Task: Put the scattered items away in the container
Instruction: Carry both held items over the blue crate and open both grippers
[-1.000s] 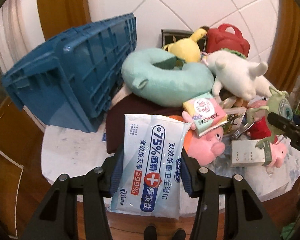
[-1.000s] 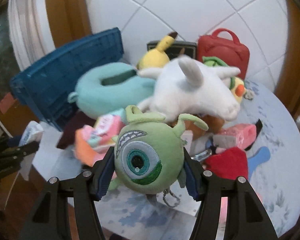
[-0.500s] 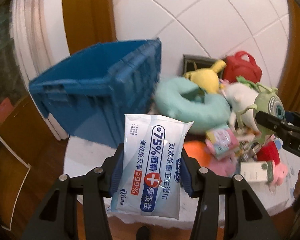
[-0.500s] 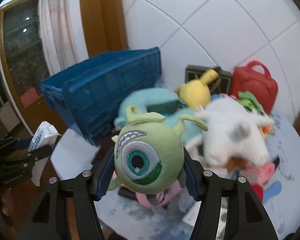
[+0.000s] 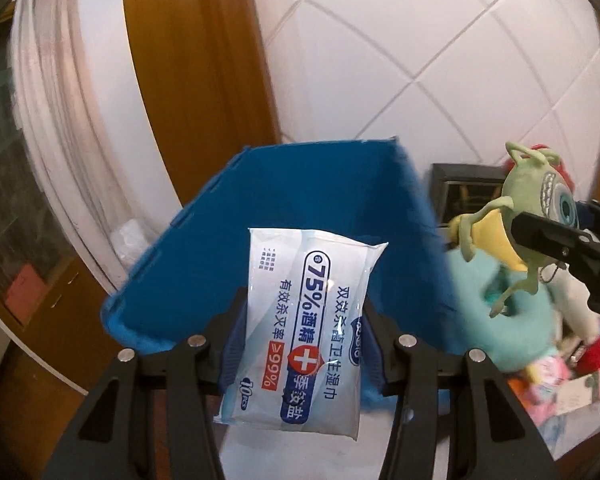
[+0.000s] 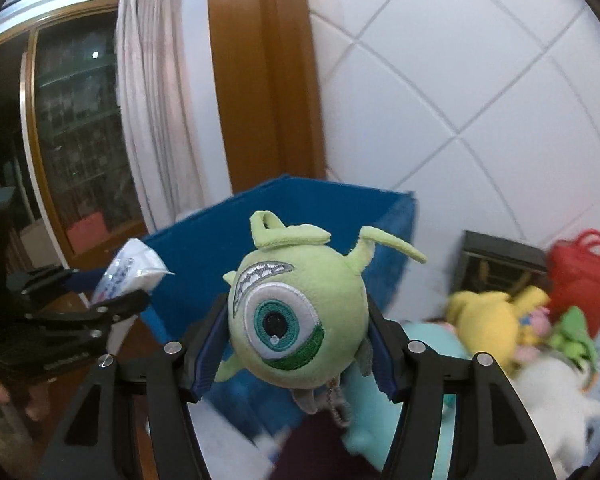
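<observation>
Both tools are now sitting higher and closer to the blue crate than a second ago, when the heap of toys was filling the lower half of each view; the crate's open top is now showing behind what they carry.

In the left wrist view, the left tool is clamping a white and blue wet-wipe pack by its two long edges, the pack standing upright at lower centre. Directly behind it the blue crate is filling the middle of the frame, blurred. At the right edge the right tool is reaching in with the green one-eyed plush in its grip.

In the right wrist view, the right tool is squeezing the green one-eyed plush on both sides at centre frame, its metal keychain dangling below. The blue crate is lying behind it, and the left tool is holding the wet-wipe pack at the left edge, just in front of the crate's near wall.

Further out, at lower right, a teal neck pillow, a yellow plush, a white plush and a red bag are lying heaped on the worktop against a white tiled wall. A white curtain is hanging at upper left.
</observation>
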`<state>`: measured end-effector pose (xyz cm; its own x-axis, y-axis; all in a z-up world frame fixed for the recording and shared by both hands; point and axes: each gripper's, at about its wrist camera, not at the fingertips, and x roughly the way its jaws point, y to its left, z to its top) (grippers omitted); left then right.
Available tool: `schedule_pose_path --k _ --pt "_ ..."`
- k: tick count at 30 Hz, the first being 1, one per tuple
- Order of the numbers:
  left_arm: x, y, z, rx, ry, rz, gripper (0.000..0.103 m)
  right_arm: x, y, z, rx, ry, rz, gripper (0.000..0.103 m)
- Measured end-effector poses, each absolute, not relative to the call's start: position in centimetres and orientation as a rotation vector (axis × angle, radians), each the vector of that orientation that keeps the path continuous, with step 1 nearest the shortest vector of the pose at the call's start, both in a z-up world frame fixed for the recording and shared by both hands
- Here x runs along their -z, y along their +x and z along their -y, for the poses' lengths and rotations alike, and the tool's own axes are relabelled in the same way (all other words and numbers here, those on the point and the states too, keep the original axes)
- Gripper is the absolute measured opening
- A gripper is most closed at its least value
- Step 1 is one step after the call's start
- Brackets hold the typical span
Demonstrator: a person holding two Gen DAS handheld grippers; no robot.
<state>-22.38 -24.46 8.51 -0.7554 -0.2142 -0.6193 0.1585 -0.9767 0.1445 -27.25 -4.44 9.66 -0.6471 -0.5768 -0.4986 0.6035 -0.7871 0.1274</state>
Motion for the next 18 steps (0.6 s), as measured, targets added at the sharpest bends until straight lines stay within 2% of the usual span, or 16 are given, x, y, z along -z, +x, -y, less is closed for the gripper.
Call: schedule_pose_path --k 10,15,18 --pt "-5.5 -32.6 32.4 2.743 1.166 0.063 0.050 -7.7 -37.2 14.5 2.375 0.906 -0.081 0.062" --pt "-3.7 -34.9 33.8 2.713 1.226 0.055 0.055 -6.5 -39.6 16.5 2.377 0.965 -0.109 0.062" --pt "-2.9 -35.4 34.4 2.702 1.249 0.054 0.073 -6.4 -40.4 17.3 2.376 0.977 -0.116 0.063"
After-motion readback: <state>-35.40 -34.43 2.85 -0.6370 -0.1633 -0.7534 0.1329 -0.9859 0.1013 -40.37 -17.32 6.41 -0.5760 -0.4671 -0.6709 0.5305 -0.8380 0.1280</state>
